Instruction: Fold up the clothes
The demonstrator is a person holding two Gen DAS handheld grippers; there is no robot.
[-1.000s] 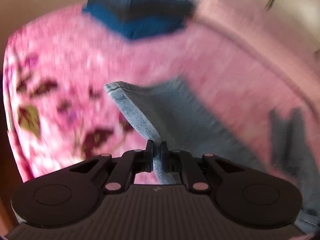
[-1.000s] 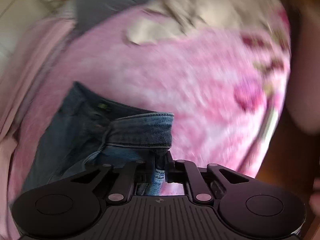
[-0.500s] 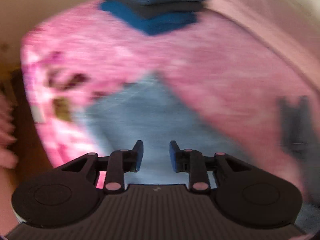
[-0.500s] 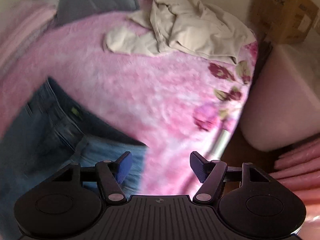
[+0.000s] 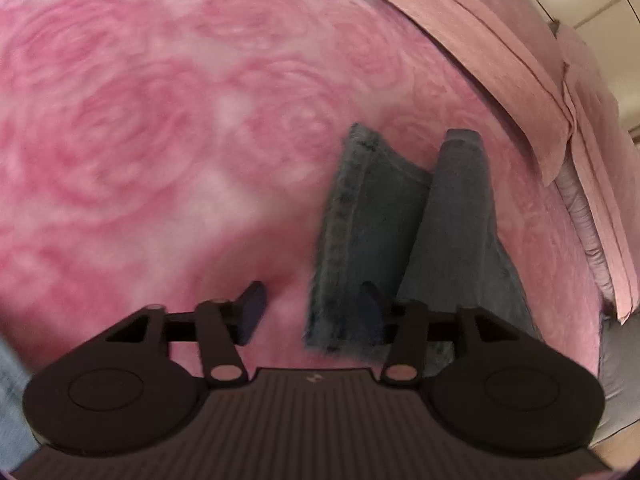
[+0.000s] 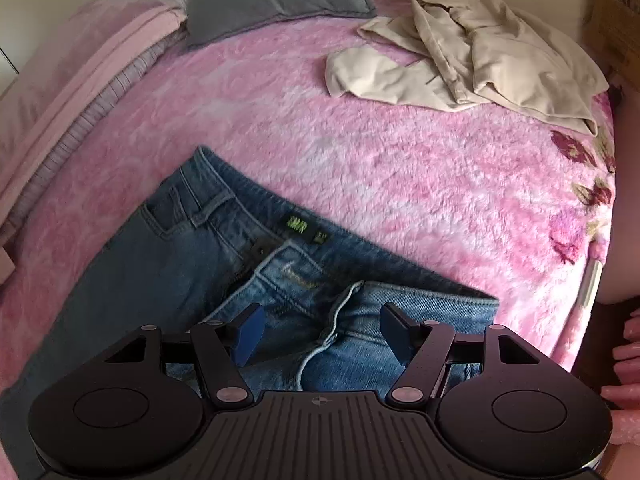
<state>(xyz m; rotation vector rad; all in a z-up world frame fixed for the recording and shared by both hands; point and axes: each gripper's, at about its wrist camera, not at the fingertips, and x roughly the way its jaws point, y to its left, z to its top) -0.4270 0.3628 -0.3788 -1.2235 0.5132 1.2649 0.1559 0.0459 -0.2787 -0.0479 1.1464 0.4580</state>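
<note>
While the jeans (image 6: 224, 264) lie spread on the pink bed (image 6: 360, 152), waistband unbuttoned and facing the right wrist camera, both grippers hover with fingers wide apart and nothing between them. The right gripper (image 6: 320, 330) hangs over the fly; the left gripper (image 5: 310, 312) sits above the leg ends (image 5: 404, 236), whose two hems lie side by side, slightly splayed. My judgement is that the jeans are laid out for a fold, though whether lengthwise or across cannot be told. To do it well, each gripper should pinch only the layers meant to travel, close to an edge or seam, lift just clear of the fluffy cover, and carry both ends at the same pace so that hems meet squarely. A crumpled cream garment (image 6: 468, 44) waits further up, well apart.
</note>
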